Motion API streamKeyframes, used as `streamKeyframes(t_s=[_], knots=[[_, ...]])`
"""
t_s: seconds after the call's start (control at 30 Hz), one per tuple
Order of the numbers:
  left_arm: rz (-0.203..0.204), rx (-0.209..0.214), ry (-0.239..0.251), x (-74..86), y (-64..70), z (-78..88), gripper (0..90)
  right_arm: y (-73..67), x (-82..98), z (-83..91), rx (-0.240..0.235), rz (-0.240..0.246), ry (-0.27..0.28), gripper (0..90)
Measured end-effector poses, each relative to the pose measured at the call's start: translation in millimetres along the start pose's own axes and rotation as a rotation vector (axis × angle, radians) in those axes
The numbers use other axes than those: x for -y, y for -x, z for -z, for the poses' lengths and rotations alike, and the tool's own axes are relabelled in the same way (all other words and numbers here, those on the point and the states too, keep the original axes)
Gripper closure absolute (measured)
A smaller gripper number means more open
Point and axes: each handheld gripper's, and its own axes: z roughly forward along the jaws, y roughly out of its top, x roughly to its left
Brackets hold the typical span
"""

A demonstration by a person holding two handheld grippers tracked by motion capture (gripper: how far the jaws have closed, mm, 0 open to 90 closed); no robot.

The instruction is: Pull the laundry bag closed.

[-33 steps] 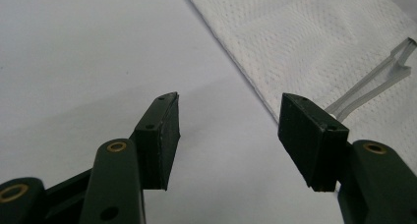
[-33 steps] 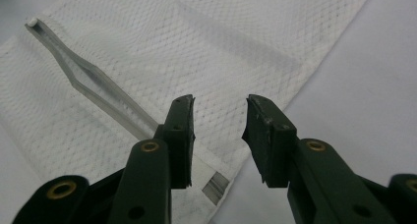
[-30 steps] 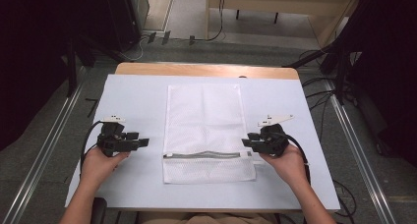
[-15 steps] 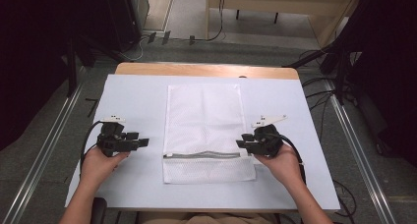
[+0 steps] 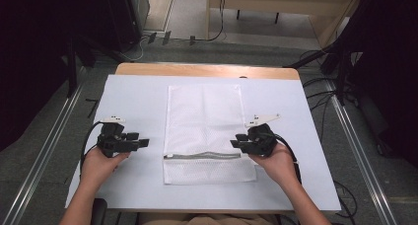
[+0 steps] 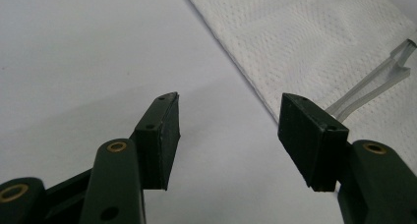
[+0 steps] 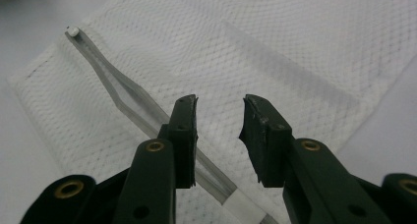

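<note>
A white mesh bag point(image 5: 204, 121) lies flat in the middle of the white table cover, with its grey zipper point(image 5: 204, 156) running across near the front end. My right gripper point(image 5: 235, 142) sits at the zipper's right end. Its jaws have just been closing and stand apart over the mesh point(image 7: 275, 47), with the zipper point(image 7: 113, 81) passing under one jaw and nothing pinched. My left gripper point(image 5: 144, 142) rests on the cover left of the bag, open and empty. The left gripper view has the bag's edge point(image 6: 314, 42) and zipper end point(image 6: 373, 84) just beyond its jaws.
The white cover point(image 5: 133, 101) spans the table, with a wooden strip point(image 5: 207, 69) at the far edge. Metal rails point(image 5: 44, 156) run along the floor on both sides, and cables point(image 5: 320, 87) lie off the right rear.
My right gripper has shifted left onto the bag's right edge at the zipper, and its jaws stand a little narrower. The left gripper and the bag have stayed put.
</note>
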Motion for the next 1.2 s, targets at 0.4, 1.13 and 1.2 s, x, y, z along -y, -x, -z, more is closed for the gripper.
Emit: streamKeyframes(t_s=[0.4, 1.13, 1.2], knots=[[0.002, 0.002, -0.005, 0.0, -0.3, -0.1, 41.6, -16.1, -15.8, -13.6, -0.036, 0.034, -0.002, 67.8], [0.004, 0.0, -0.004, 0.2, -0.9, -0.6, 41.6, -39.8, -36.6, -40.2, -0.095, 0.09, -0.025, 69.0], [0.005, 0.001, -0.004, 0.2, -0.9, -0.5, 41.6, -41.4, -37.5, -41.4, -0.099, 0.09, -0.027, 69.0]])
